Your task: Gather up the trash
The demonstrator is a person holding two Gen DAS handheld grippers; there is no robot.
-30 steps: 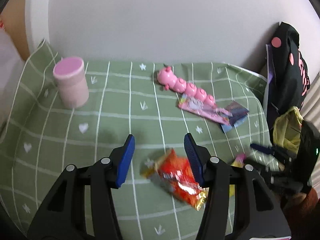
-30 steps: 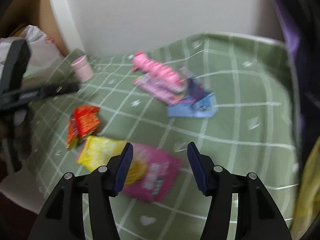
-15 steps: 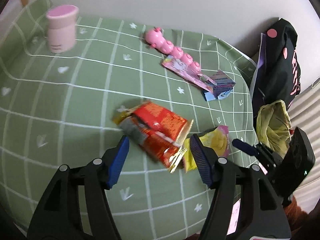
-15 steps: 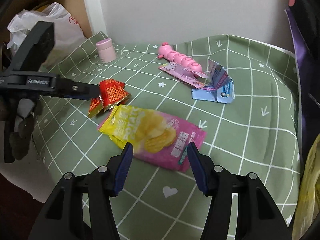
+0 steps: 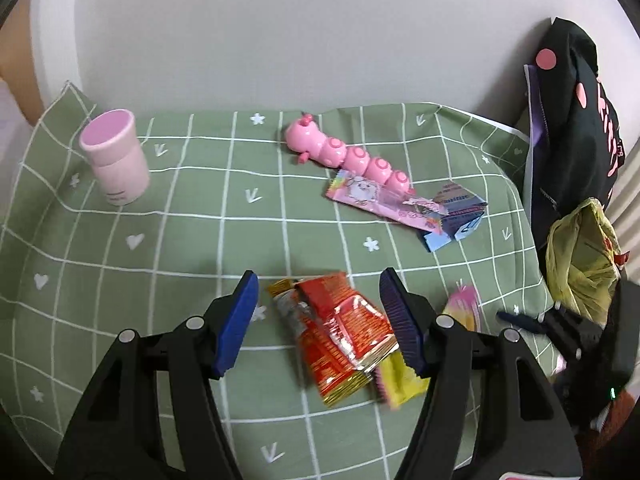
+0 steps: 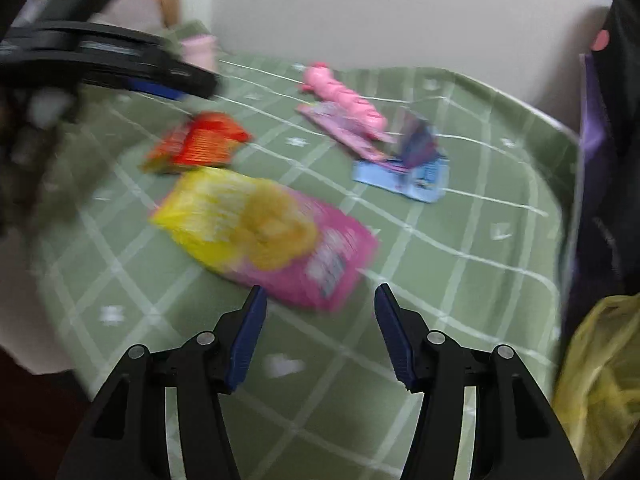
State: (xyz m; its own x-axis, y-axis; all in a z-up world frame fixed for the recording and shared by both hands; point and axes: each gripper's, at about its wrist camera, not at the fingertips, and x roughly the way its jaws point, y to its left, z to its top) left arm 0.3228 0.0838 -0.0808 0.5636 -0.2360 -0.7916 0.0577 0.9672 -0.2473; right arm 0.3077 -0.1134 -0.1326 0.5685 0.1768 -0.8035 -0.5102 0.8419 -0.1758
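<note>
The desk [image 5: 192, 216], covered in a green checked cloth, is being shown filling most of both views. A yellow bag [image 5: 580, 256] is being seen at the right edge. The yellow-and-pink chip bag [image 6: 264, 232] is lying centre frame, just ahead of the right hand-held gripper [image 6: 318, 332], whose jaws are being held wide apart and empty. The red snack wrapper [image 5: 340, 332] is lying between the spread, empty jaws of the left hand-held gripper [image 5: 320, 320]. A pink caterpillar toy [image 5: 344, 156] and pink cup [image 5: 114, 160] are being seen farther up.
</note>
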